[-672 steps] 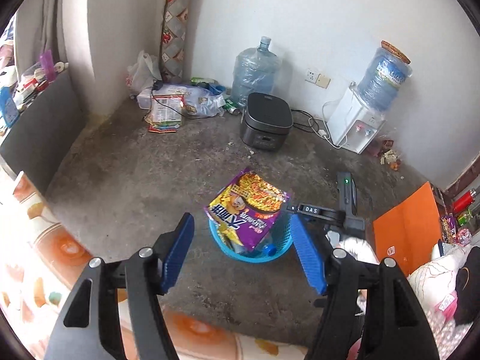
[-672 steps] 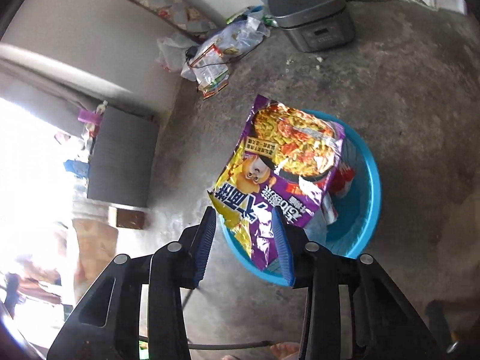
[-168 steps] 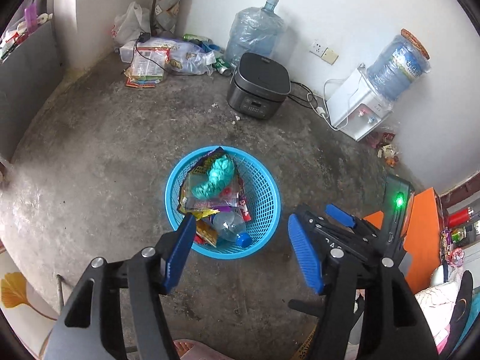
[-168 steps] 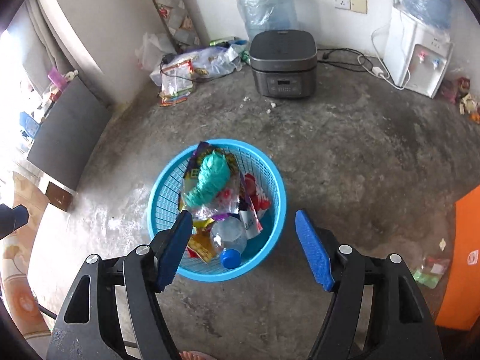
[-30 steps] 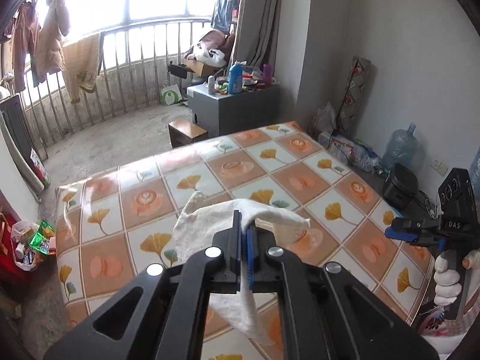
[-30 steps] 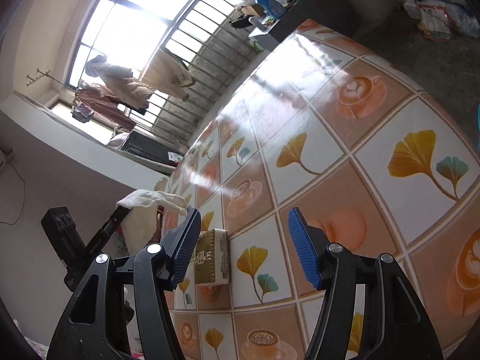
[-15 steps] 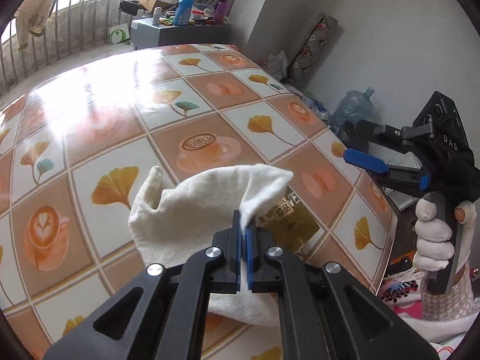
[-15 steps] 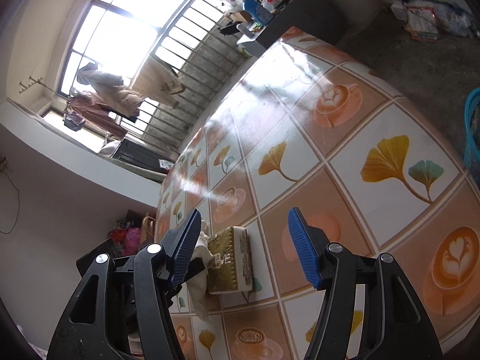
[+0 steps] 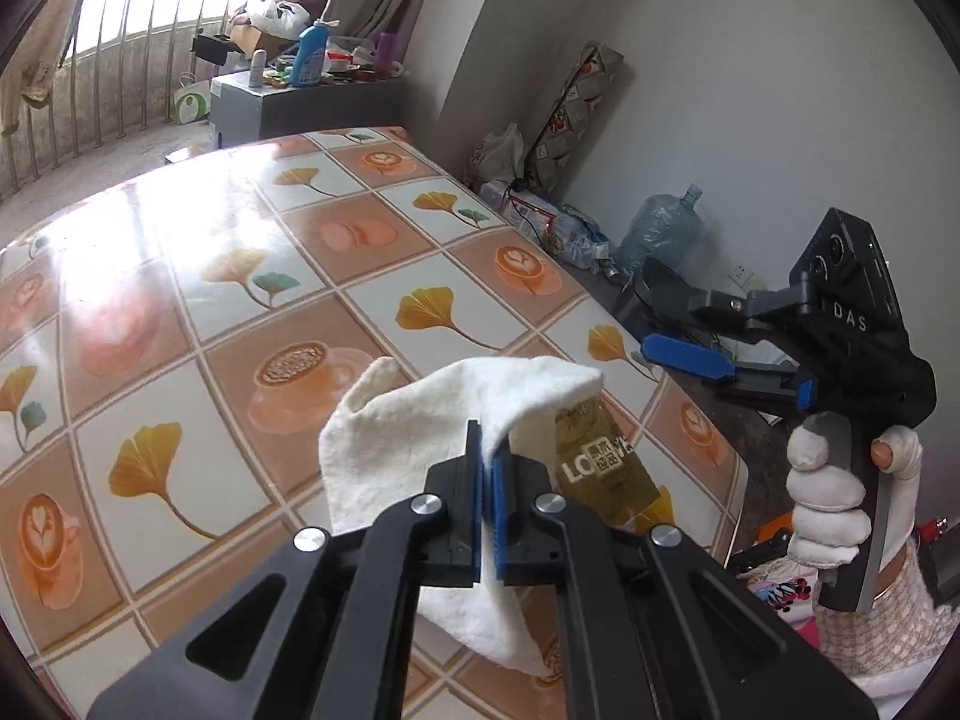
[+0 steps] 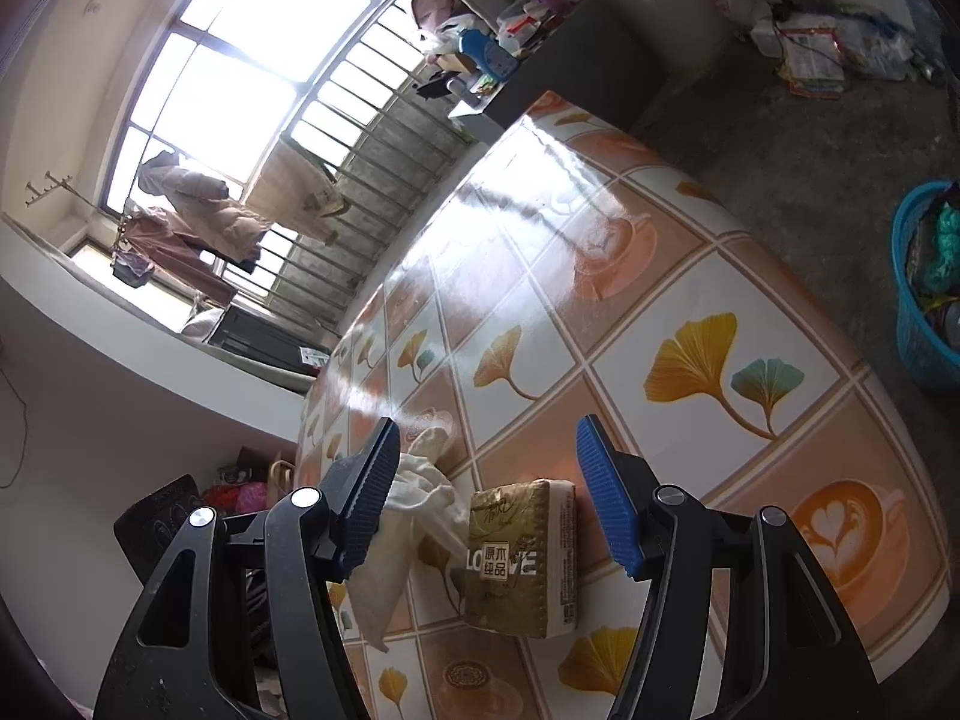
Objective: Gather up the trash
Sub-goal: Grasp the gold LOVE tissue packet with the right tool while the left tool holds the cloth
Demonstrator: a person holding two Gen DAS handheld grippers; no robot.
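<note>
Clamped between the blue pads of the left gripper (image 9: 487,498), a crumpled white cloth (image 9: 420,420) is held above the glossy tiled table patterned with ginkgo leaves and coffee cups (image 9: 240,276). Just beyond its tips lies a gold-wrapped tissue pack (image 10: 521,558) (flat on the table). The right gripper (image 10: 492,495) is spread wide, framing that pack. A blue plastic mesh basket of trash (image 10: 921,324) is seen on the floor, far right.

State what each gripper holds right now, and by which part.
The left gripper is shut on the white cloth, pinching a raised fold near its middle. The right gripper is open and holds nothing; the tissue pack lies on the table.
</note>
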